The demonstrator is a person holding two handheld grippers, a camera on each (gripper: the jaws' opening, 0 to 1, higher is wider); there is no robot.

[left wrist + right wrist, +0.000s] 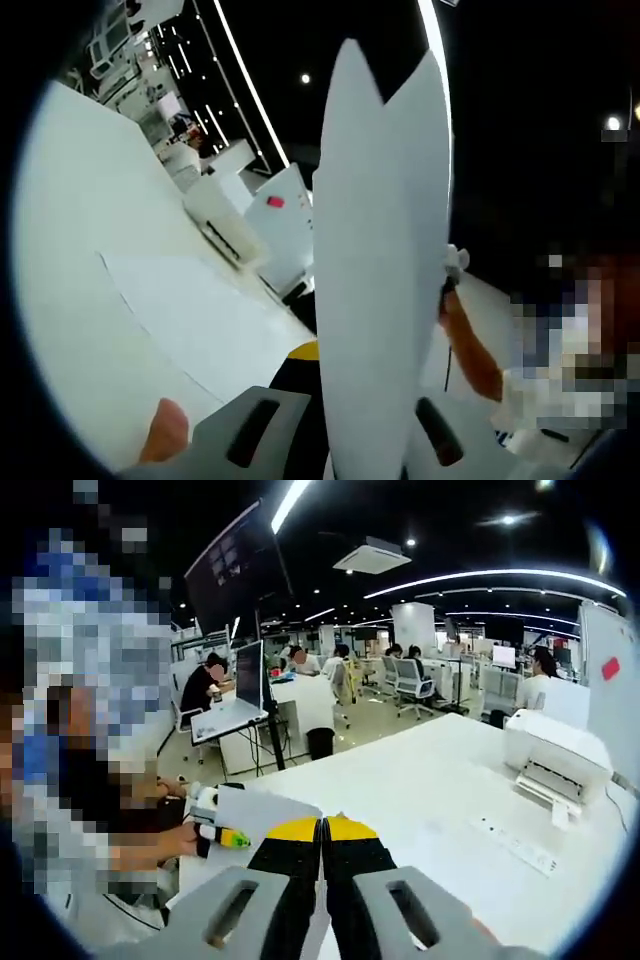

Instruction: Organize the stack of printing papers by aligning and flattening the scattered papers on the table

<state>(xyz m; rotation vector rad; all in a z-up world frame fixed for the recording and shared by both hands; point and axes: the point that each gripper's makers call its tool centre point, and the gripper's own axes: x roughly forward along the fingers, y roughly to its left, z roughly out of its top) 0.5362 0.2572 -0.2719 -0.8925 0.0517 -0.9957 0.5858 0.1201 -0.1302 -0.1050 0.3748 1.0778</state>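
A stack of white printing paper (380,250) stands edge-up and bowed, rising from between the grey jaws of my left gripper (350,425), which is shut on it. Another sheet (190,315) lies flat on the white table (70,230) to the left. In the right gripper view my right gripper (322,830) has its yellow-tipped jaws pressed together, with a white sliver of paper between them. The held paper (265,815) runs left from those tips to the left gripper (212,820). A person's forearm (470,350) reaches to the paper's far edge.
A white printer (555,760) and a power strip (515,845) sit on the table (420,780) to the right. A second white box with a pink label (280,225) stands behind the printer (225,225). Desks, chairs and seated people fill the room beyond.
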